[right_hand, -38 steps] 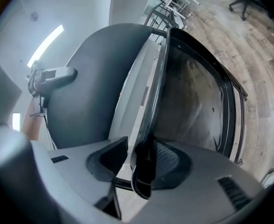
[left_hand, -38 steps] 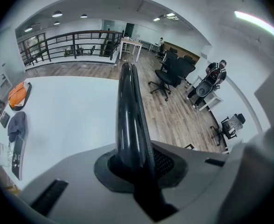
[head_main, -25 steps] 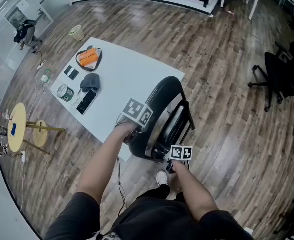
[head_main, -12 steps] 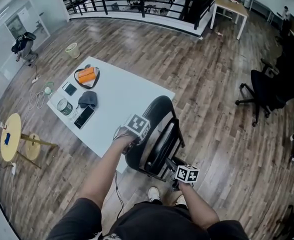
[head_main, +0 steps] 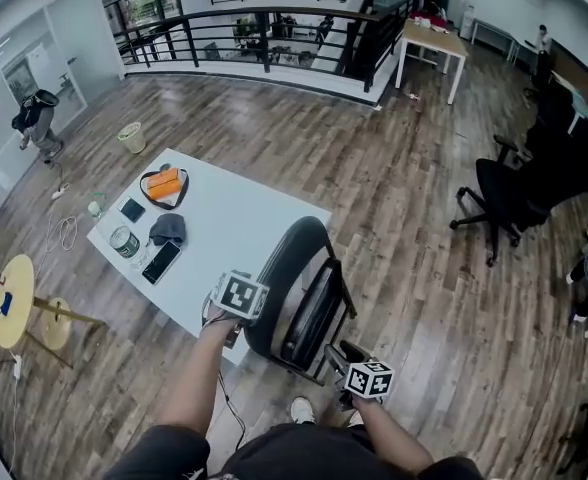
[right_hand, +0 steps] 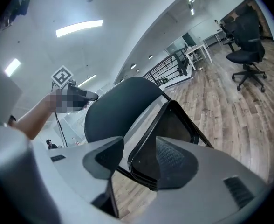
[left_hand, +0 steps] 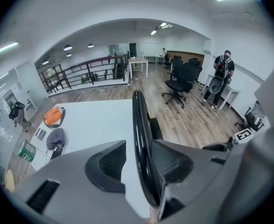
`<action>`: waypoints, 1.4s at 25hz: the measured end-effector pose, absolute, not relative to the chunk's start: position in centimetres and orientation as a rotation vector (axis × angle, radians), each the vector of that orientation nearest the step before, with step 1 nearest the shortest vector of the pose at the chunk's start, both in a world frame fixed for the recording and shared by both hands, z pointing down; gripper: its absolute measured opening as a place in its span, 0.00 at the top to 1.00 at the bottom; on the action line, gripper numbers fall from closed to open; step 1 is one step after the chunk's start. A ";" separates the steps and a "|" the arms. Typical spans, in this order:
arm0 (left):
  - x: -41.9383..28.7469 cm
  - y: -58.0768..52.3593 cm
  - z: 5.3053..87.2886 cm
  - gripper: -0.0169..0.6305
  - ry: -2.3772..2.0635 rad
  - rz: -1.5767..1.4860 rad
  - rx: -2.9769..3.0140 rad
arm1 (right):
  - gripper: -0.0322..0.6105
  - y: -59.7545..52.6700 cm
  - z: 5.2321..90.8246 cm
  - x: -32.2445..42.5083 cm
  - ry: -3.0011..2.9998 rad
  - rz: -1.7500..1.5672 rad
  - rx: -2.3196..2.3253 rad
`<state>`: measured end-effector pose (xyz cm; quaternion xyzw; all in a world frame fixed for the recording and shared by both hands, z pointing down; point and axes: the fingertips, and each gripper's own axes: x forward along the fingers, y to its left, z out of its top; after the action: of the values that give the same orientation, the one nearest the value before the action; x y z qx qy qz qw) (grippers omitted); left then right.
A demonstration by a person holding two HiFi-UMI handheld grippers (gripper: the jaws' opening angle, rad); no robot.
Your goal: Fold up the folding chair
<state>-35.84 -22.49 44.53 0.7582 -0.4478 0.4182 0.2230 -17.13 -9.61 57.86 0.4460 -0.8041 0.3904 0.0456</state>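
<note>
Left gripper (left_hand: 138, 164) risen, jaws opening astride folding chair (head_main: 294, 268) back edge, right gripper (right_hand: 139, 155) drawn back, spread

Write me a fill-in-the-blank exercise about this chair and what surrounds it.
The folding chair is coloured ___. It stands right beside a white ___. The tray there holds something coloured ___. The floor is made of ___.
Missing words: black; table; orange; wood.
</note>
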 end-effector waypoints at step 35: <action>-11.0 13.5 36.2 0.97 -1.216 0.098 2.689 | 0.93 19.4 37.6 6.3 -2.225 -0.045 2.100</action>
<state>-10.98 13.50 36.15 0.9066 -0.4101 0.0331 0.0942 6.27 19.38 37.64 0.6857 -0.7266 -0.0147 0.0412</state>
